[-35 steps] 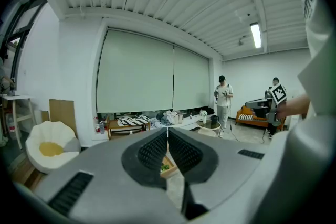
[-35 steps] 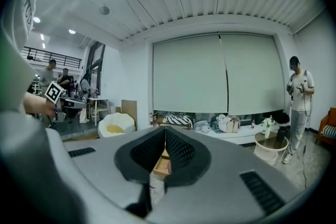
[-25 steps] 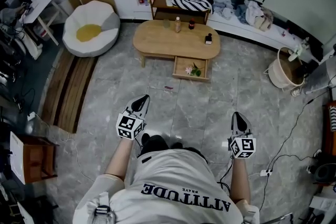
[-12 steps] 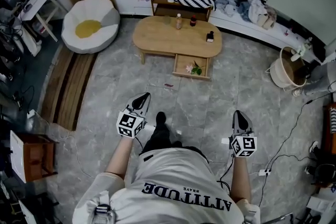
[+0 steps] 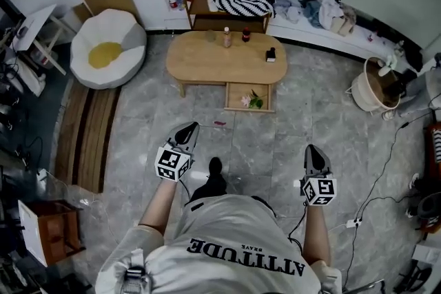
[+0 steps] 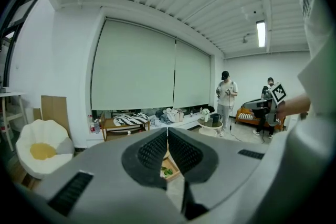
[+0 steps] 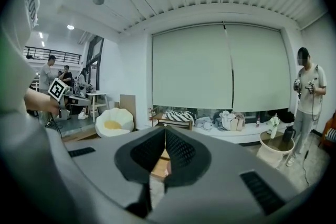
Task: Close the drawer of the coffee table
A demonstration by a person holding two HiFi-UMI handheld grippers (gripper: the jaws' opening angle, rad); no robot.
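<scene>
The oval wooden coffee table (image 5: 213, 64) stands on the grey floor ahead of me. Its drawer (image 5: 249, 96) is pulled out toward me, with a pink flower and green leaves (image 5: 252, 101) inside. My left gripper (image 5: 189, 129) and right gripper (image 5: 313, 150) are both shut and empty, held in the air well short of the table, pointing toward it. In the left gripper view the shut jaws (image 6: 167, 128) hide most of the table; only a strip of the drawer (image 6: 167, 169) shows between them. The right gripper (image 7: 165, 129) view likewise shows a sliver of the drawer (image 7: 159, 165).
A white egg-shaped seat (image 5: 107, 48) lies left of the table, and a low shelf with a striped cloth (image 5: 240, 2) stands behind it. A woven basket (image 5: 375, 89) is at the right, with cables (image 5: 386, 155) on the floor. Bottles (image 5: 226, 37) stand on the tabletop. Other people (image 6: 227, 99) stand off to one side.
I have walked toward the coffee table; one foot has stepped forward. Both grippers stay shut and keep their pose, carried forward with me.
</scene>
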